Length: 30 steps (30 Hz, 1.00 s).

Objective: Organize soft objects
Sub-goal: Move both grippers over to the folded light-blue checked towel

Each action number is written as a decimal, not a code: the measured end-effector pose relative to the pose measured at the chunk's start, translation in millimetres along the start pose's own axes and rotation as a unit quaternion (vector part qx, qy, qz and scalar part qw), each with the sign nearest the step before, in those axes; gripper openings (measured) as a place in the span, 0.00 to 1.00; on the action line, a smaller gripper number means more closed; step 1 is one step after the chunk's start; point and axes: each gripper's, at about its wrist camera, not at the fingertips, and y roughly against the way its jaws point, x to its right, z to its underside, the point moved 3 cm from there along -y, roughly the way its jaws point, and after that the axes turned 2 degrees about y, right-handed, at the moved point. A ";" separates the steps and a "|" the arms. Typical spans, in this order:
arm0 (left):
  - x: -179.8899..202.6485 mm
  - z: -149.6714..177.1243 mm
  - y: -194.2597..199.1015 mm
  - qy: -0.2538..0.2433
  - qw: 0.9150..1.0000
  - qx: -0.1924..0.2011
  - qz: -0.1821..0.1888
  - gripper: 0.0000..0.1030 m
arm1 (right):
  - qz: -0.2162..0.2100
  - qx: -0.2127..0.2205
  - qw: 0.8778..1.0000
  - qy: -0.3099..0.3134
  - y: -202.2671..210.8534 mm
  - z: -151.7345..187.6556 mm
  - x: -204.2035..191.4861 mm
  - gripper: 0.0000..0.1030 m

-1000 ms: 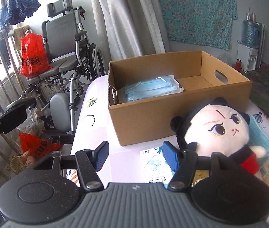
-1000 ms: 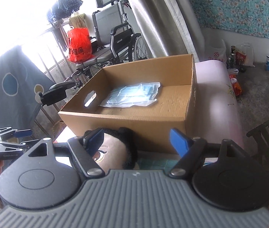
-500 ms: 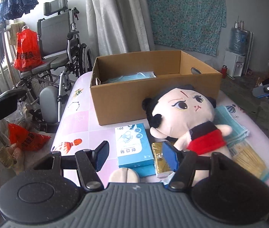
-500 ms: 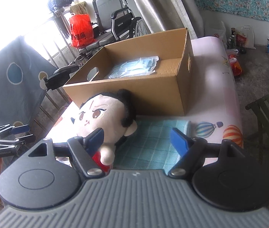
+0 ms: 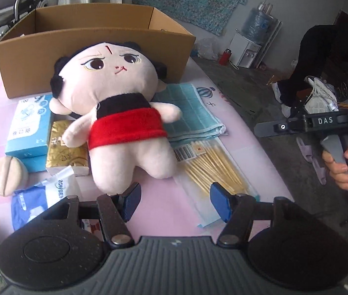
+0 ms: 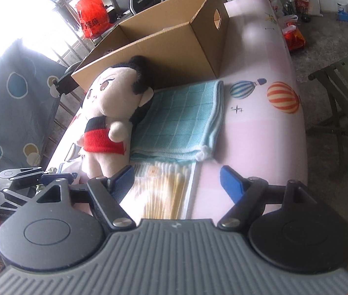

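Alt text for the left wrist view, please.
The open left gripper hovers empty over a plush doll lying face-up on a pink table, with a teal towel, a cotton swab pack and a cardboard box around it.

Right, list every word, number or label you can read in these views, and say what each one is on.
"DAS": on the right hand-held gripper, along the side of its body.
Chinese characters on the blue box: too blurred to read.
Print on the white-and-blue packet: upside down, unreadable.
Barcode label on the cotton swab pack: digits too small.
Characters on the red bag: blurred.

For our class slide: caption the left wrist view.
Open left tool above plush doll, lying before the cardboard box.
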 end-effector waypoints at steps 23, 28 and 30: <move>40.5 11.5 -73.9 0.045 0.995 -0.051 0.070 0.60 | -0.065 -0.036 0.995 -0.060 -27.5 34.2 20.4 0.74; 55.7 15.0 -74.0 0.025 0.994 -0.062 0.086 0.60 | -0.066 -0.046 0.995 -0.050 -20.0 44.7 14.9 0.74; 59.1 15.7 -73.4 0.008 0.994 -0.071 0.086 0.60 | -0.070 -0.056 0.995 -0.049 -17.0 46.9 15.1 0.74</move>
